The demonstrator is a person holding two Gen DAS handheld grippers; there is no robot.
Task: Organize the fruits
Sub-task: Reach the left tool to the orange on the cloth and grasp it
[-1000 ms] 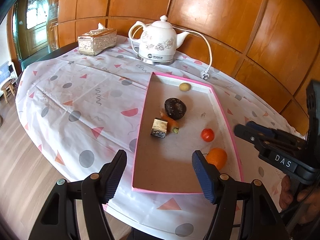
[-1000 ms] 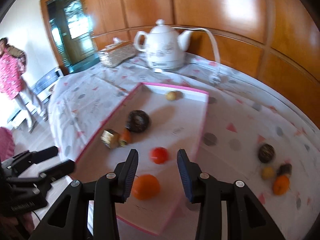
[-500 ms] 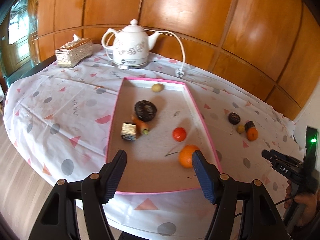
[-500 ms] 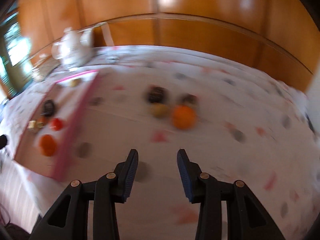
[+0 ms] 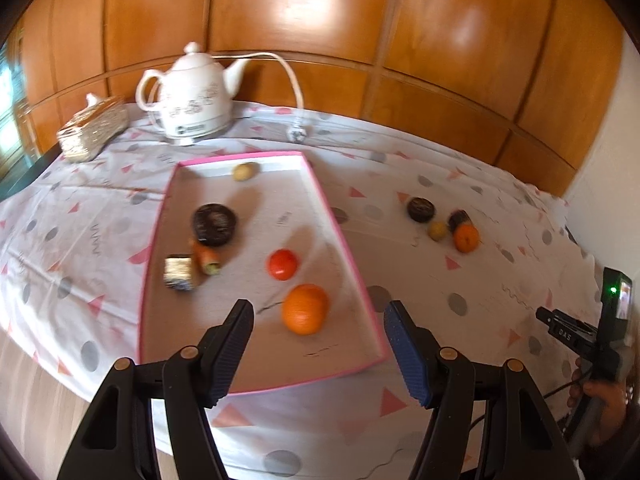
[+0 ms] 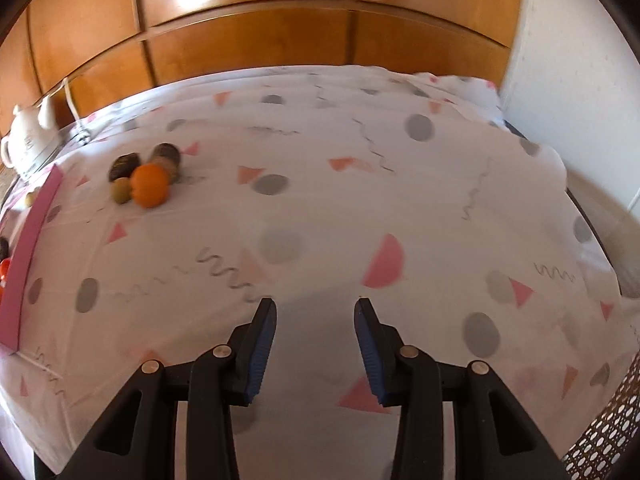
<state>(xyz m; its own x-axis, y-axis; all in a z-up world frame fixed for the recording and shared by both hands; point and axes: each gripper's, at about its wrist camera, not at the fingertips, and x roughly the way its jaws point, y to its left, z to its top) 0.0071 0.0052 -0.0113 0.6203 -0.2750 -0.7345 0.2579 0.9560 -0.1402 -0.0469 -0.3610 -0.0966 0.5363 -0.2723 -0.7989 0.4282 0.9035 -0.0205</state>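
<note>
pink-rimmed tray (image 5: 352, 256) sits well apart from loose fruits (image 6: 148, 184).

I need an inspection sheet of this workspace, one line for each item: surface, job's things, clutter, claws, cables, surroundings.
Surface: patterned tablecloth covers the table.
Job's things: pink-rimmed tray holds an orange, a tomato, a carrot, a dark round fruit and others; a second orange with three small items lies on the cloth, outside the tray.
Clutter: white kettle, tissue box.
Claws: left claw open, empty; right claw open, empty.
Cables: kettle cord, unplugged.
Surroundings: wood panel wall.
</note>
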